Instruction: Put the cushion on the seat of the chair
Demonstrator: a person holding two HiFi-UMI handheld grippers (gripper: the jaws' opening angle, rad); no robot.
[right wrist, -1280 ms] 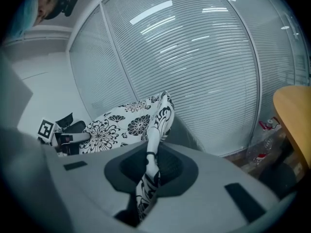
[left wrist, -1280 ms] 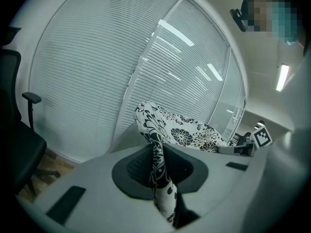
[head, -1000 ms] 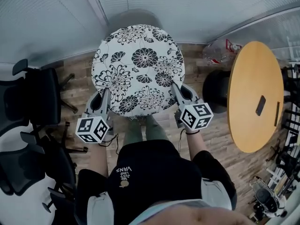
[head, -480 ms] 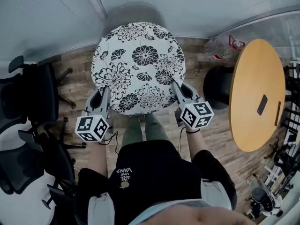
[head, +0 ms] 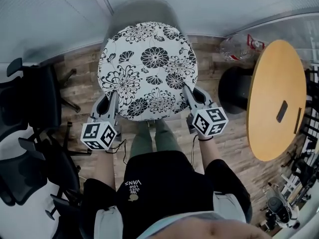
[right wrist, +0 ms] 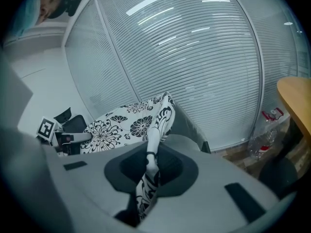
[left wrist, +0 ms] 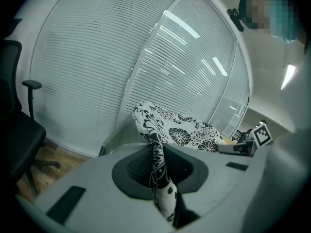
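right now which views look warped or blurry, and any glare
Head view: sharp and evenly lit, but the wide angle bows the blinds. Left gripper view: dark round corners, ceiling-light streaks glaring on the glass wall. Right gripper view: same streaks and dark rim; the cushion print is crisp.

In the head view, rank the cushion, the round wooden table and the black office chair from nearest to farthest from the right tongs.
1. Cushion: clamped at its near edge in the right tongs.
2. Round wooden table: off to the right.
3. Black office chair: far left, beyond the left tongs.
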